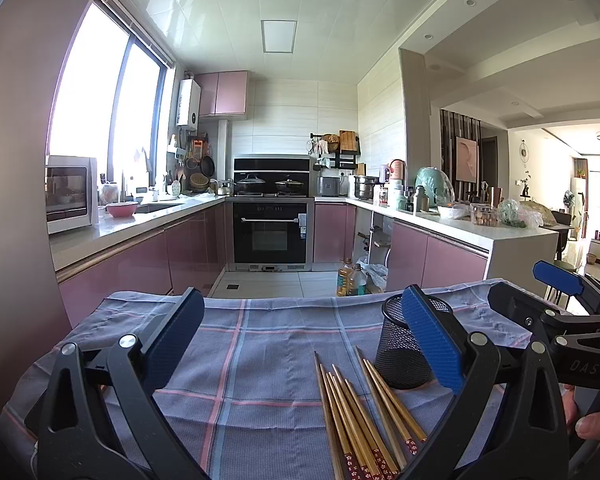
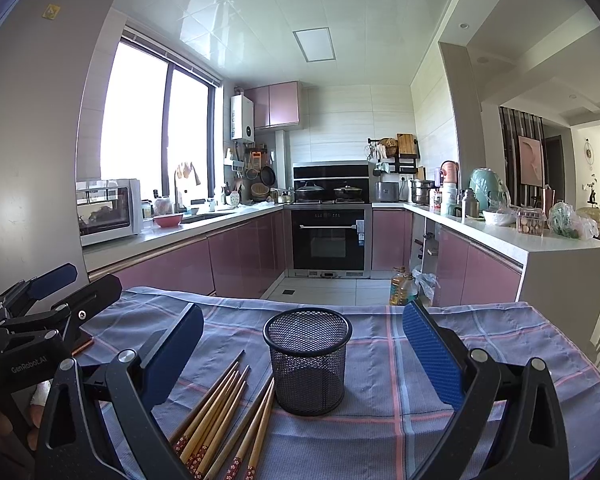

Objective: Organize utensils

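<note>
Chopsticks (image 2: 220, 420) between hand-held gripper (image 2: 304, 344) fingers

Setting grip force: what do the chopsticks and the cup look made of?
Chopsticks: likely bamboo or wood, tan with visible grain, red flower-patterned ends. Cup: black wire mesh, apparently metal, see-through walls with a solid rim.

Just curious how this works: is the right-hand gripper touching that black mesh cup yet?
Apart. In the right wrist view the right gripper is wide open, and the mesh cup stands between its fingers with cloth showing on both sides.
</note>
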`<action>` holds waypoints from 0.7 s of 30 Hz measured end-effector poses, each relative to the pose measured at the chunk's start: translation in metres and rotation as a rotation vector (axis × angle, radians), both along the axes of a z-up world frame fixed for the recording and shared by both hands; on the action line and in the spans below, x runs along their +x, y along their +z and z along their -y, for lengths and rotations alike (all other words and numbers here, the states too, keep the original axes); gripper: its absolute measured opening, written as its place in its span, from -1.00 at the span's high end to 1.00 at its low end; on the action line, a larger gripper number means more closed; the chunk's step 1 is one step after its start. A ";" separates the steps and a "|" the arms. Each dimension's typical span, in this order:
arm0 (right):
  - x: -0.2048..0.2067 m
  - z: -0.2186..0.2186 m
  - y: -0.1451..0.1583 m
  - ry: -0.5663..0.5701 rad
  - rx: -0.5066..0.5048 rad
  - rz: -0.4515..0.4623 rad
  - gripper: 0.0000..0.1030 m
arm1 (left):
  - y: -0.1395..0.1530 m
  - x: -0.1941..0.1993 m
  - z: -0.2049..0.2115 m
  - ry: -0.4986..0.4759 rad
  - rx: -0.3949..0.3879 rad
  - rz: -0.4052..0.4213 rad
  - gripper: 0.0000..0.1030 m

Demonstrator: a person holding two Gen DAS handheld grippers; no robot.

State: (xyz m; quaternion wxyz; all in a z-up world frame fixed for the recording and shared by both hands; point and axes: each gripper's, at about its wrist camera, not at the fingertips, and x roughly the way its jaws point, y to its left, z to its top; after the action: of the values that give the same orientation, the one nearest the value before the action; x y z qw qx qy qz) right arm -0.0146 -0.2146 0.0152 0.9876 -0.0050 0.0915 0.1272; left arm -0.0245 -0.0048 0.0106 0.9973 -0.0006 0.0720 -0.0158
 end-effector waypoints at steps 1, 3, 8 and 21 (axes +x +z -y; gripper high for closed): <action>0.000 0.000 0.000 0.000 0.000 -0.001 -0.87 | 0.000 -0.001 0.000 0.000 0.000 0.000 -0.89; -0.001 0.000 -0.001 0.002 0.001 -0.002 -0.87 | 0.000 -0.001 0.000 0.001 0.000 0.000 -0.89; 0.000 0.000 -0.001 0.002 0.001 -0.002 -0.87 | 0.000 -0.001 0.001 0.000 0.000 0.000 -0.89; -0.001 -0.001 -0.001 0.004 0.005 -0.007 -0.87 | 0.000 -0.001 0.000 0.000 0.000 0.000 -0.89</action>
State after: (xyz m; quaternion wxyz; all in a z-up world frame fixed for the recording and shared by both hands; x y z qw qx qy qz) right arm -0.0151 -0.2137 0.0138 0.9871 -0.0022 0.0947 0.1293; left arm -0.0253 -0.0051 0.0107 0.9973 -0.0007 0.0721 -0.0158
